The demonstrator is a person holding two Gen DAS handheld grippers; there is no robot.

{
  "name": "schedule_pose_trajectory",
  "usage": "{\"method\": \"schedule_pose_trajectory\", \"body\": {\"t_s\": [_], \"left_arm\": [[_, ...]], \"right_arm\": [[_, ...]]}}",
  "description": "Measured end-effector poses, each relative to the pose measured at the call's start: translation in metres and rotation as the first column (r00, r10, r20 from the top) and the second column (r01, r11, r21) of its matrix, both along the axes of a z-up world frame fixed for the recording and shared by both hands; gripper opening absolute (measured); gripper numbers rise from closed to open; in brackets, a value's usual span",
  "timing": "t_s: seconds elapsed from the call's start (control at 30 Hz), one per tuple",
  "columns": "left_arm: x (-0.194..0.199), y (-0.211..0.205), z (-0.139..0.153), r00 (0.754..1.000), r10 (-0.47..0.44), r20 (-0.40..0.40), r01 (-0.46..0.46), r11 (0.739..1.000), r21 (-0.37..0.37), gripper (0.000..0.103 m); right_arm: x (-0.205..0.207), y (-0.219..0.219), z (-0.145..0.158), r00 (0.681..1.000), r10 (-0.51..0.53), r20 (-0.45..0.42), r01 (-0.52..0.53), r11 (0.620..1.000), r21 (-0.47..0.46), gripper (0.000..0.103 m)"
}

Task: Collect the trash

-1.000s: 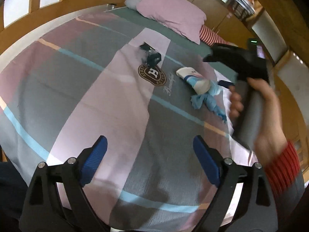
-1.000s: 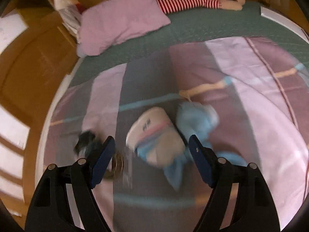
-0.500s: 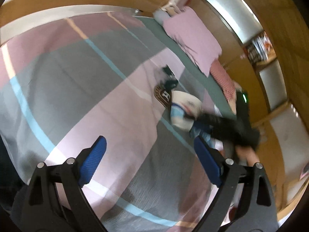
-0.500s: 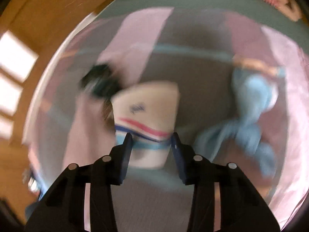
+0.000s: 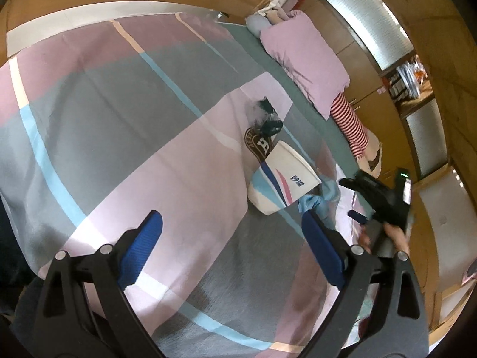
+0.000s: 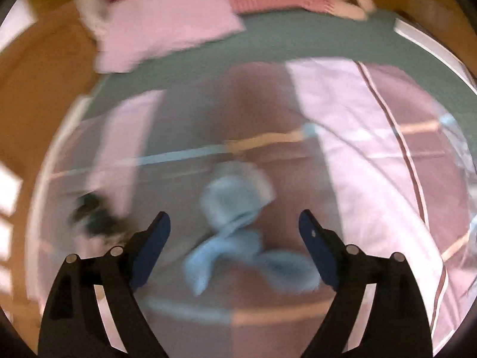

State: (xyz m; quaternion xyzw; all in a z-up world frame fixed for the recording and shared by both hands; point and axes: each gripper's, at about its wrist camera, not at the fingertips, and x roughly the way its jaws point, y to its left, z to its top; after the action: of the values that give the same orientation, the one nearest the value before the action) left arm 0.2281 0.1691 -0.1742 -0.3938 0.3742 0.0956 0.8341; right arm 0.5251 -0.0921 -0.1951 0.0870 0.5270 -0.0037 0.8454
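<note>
Wood-panelled walls and cabinets ring a bed covered by a quilt (image 5: 167, 137) in pink, grey and blue blocks, with a green sheet (image 5: 301, 101) showing at its far side. In the left wrist view a pink pillow (image 5: 304, 62) lies at about 1 o'clock, and a red-and-white striped item (image 5: 351, 122) rests just past it toward 2 o'clock.

On the quilt, right of centre, sits a white bag (image 5: 283, 182) with blue, navy and pink stripes, lying on its side. Touching its 3 o'clock edge is a crumpled light blue cloth (image 5: 322, 200). Just beyond the bag toward 12 o'clock lie a round brown badge with a letter H (image 5: 259, 144) and a small dark wrapper (image 5: 269, 122).

The left gripper (image 5: 232, 238) hovers above the quilt at 6 o'clock with its blue-padded fingers (image 5: 140, 253) wide apart and nothing between them. At 3 o'clock in that view, the right gripper (image 5: 375, 200) appears as a black body held by a hand (image 5: 393, 235).

The right wrist view is heavily smeared. The right gripper (image 6: 235, 232) has its fingers spread apart, empty, with the light blue cloth (image 6: 238, 208) lying on the quilt between and just ahead of them. A dark blur at 9 o'clock is probably the small wrapper (image 6: 92, 214). The pink pillow (image 6: 167, 24) sits at 11 o'clock.
</note>
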Motion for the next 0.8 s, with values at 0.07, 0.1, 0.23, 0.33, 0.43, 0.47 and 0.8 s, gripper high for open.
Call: {"method": "schedule_pose_trajectory", "body": {"t_s": [0.07, 0.1, 0.23, 0.33, 0.43, 0.47, 0.8], "left_arm": [[0.001, 0.000, 0.001, 1.000, 0.006, -0.005, -0.006, 1.000, 0.025, 0.094], [0.001, 0.000, 0.001, 1.000, 0.010, -0.007, -0.009, 0.999, 0.032, 0.094], [0.000, 0.003, -0.001, 1.000, 0.021, -0.007, -0.021, 1.000, 0.021, 0.094], [-0.001, 0.004, 0.000, 1.000, 0.023, -0.002, -0.023, 1.000, 0.020, 0.094], [-0.004, 0.010, 0.000, 0.999, 0.047, 0.018, -0.047, 0.999, 0.000, 0.094], [-0.006, 0.011, 0.000, 0.998, 0.058, 0.027, -0.058, 0.998, -0.009, 0.094], [-0.012, 0.020, 0.001, 0.993, 0.101, 0.055, -0.098, 0.993, -0.058, 0.095]], "right_arm": [[0.004, 0.007, -0.019, 1.000, -0.009, -0.027, 0.009, 1.000, -0.012, 0.086], [0.004, 0.015, -0.029, 0.999, 0.017, -0.049, -0.017, 1.000, -0.003, 0.072], [-0.015, 0.057, -0.040, 0.981, 0.181, -0.066, -0.188, 0.975, -0.120, 0.040], [-0.030, 0.081, -0.039, 0.946, 0.311, -0.096, -0.321, 0.940, -0.116, 0.038], [-0.053, 0.096, -0.037, 0.893, 0.428, -0.137, -0.434, 0.901, -0.017, 0.038], [-0.064, 0.100, -0.037, 0.872, 0.465, -0.151, -0.470, 0.883, 0.008, 0.038], [-0.155, 0.066, 0.013, 0.801, 0.596, -0.064, -0.565, 0.786, 0.251, 0.043]]}}
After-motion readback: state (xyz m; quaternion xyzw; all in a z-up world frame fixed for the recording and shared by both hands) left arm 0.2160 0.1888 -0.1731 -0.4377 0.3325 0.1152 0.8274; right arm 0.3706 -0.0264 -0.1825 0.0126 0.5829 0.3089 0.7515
